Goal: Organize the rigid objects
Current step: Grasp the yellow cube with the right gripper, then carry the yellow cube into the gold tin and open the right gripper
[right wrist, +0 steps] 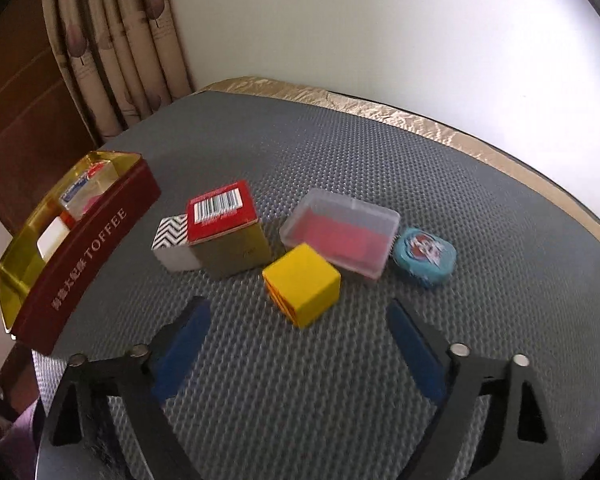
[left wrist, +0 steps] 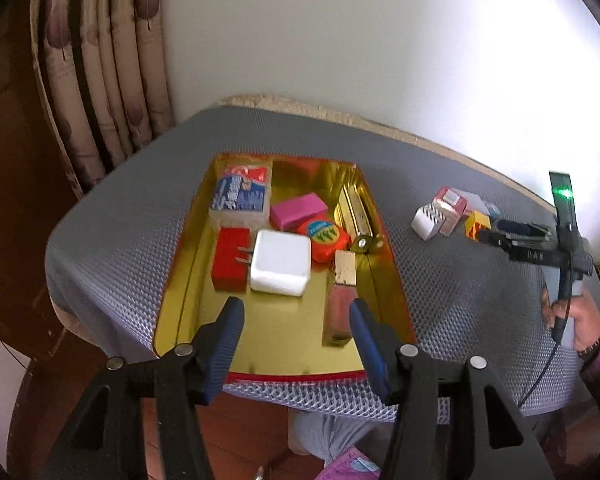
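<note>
Nearest the lens: left gripper (left wrist: 296, 312), blue pads apart, empty, above the near end of the gold-lined red toffee tin (left wrist: 384, 248). Inside the tin: white square charger (left wrist: 281, 267), red box (left wrist: 230, 258), pink block (left wrist: 298, 210), glossy pink tube (left wrist: 340, 300). Right gripper (right wrist: 296, 320) spread wide, nothing grasped, just short of the yellow cube (right wrist: 302, 282) on the grey mesh mat (right wrist: 340, 152). Nearby: clear plastic case (right wrist: 340, 232), blue round tin (right wrist: 425, 256).

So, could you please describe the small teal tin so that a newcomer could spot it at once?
On the grey mesh mat, outside the red toffee tin, lies a cluster of boxes. The teal tin sits at its right end, beside the clear plastic case; it alone is rounded.
</note>
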Motion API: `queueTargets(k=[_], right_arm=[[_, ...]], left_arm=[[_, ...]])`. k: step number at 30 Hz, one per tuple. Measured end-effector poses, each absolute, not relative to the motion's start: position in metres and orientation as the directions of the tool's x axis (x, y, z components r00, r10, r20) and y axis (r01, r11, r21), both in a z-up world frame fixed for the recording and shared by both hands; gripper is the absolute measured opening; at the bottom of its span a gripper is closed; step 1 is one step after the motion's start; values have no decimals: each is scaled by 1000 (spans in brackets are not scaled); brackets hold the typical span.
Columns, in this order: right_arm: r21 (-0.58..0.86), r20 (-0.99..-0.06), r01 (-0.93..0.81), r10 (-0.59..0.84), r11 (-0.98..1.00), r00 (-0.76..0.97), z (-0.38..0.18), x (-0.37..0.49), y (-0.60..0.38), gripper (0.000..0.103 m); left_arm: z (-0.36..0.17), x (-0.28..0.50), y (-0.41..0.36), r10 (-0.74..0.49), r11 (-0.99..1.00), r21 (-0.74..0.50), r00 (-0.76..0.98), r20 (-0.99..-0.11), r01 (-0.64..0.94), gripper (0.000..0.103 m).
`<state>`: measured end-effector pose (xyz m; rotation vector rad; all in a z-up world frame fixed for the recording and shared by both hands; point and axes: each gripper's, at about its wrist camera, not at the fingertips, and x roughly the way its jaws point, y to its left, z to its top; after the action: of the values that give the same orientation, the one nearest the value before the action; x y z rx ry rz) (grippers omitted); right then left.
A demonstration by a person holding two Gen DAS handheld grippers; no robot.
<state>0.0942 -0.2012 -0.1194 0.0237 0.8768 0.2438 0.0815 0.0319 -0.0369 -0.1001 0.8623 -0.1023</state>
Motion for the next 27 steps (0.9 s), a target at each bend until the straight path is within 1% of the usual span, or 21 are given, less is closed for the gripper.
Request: queueTargets(k=[6, 8, 9, 10, 12, 14, 15, 16, 17, 20, 23, 27], right_arm=[[147, -755, -234, 262, 961, 601, -121, 111, -201, 84], [150, -755, -258, 279, 954, 593, -120, 114, -200, 80], [148, -759, -275, 288, 950, 584, -120, 116, -198, 73], [144, -767, -293, 294, 945, 570, -120, 119, -195, 69], [129, -783, -319, 293, 939, 548, -123, 123, -190, 66], [119, -802, -342, 294, 932, 520, -126, 126, -188, 58], [117, -810, -355, 296, 927, 507, -127, 126, -187, 49], [113, -814, -363, 296, 925, 500, -128, 126, -186, 38], [99, -824, -371, 286, 923, 490, -129, 126, -185, 35], [81, -836, -382, 272, 920, 477, -129, 126, -185, 34], [66, -843, -373, 252, 925, 475, -127, 123, -183, 34], [137, -804, -354, 313, 925, 506, -104, 102, -184, 34]], left_arm=[[-45, 84, 31, -172, 984, -167, 606, -777, 65, 56], [-47, 85, 30, -176, 983, -169, 597, -783, 67, 56], [-47, 85, 30, -179, 983, -173, 593, -785, 68, 56], [-48, 86, 29, -183, 982, -177, 588, -788, 69, 56], [-51, 87, 29, -184, 982, -178, 575, -797, 67, 56], [-54, 89, 30, -184, 982, -181, 559, -808, 61, 56], [-56, 90, 31, -188, 981, -187, 555, -811, 59, 56], [-57, 91, 32, -194, 979, -196, 548, -814, 55, 56], [-58, 93, 33, -198, 978, -203, 540, -818, 52, 56], [-62, 95, 36, -210, 974, -223, 522, -826, 38, 56], [-59, 95, 37, -199, 975, -219, 537, -820, 28, 56], [-44, 86, 39, -148, 984, -180, 609, -780, 7, 56]])
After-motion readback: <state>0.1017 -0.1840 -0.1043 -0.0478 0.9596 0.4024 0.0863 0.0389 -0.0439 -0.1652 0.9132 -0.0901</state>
